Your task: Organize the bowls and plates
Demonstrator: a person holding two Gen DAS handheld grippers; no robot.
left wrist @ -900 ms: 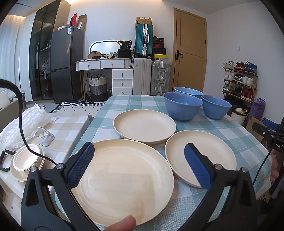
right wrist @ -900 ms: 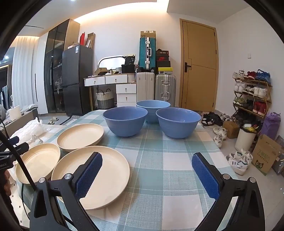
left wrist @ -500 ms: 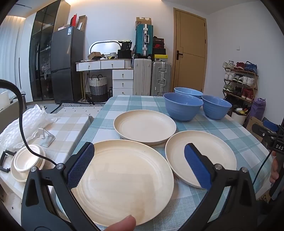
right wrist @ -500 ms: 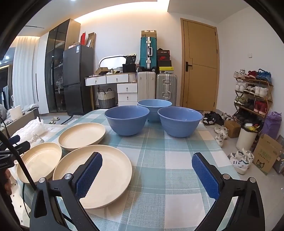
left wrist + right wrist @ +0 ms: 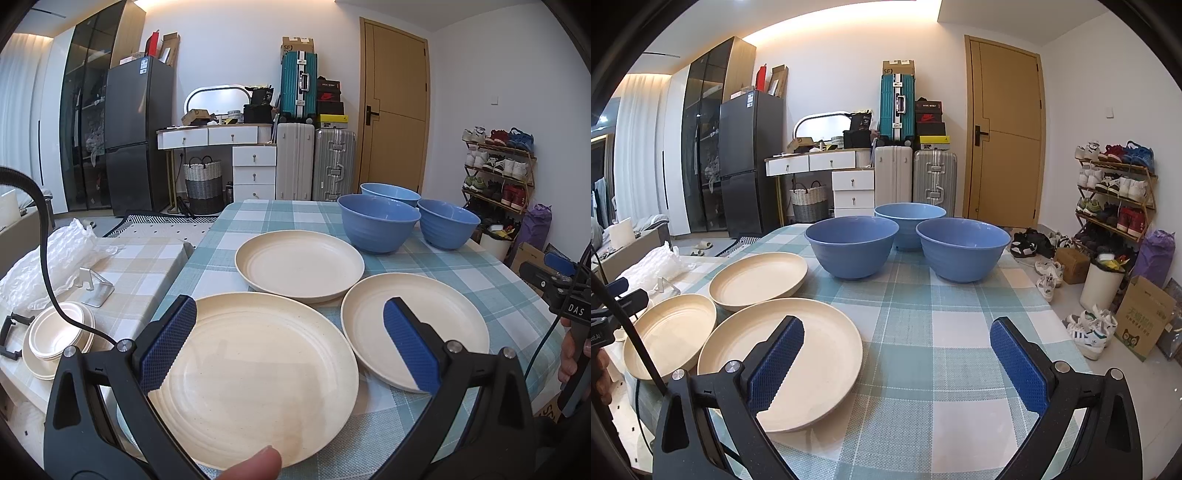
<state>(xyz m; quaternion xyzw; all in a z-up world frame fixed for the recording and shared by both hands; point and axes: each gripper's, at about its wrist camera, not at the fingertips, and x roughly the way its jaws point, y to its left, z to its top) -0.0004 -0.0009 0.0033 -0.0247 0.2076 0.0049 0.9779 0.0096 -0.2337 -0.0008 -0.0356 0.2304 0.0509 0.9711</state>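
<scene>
Plates fill the left view; only the right shows the bowls centred. Both tongs gape, released.

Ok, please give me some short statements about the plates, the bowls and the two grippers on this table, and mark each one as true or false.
1. Three blue bowls stand on the checked tablecloth. True.
2. The cream plates are stacked in one pile. False: all three lie separately, though their rims come close.
3. The left gripper is shut on a plate. False: its jaws are wide open above the nearest plate.
4. The right gripper is open and holds nothing. True.
5. One bowl sits on a plate. False: every bowl rests on the cloth.
</scene>
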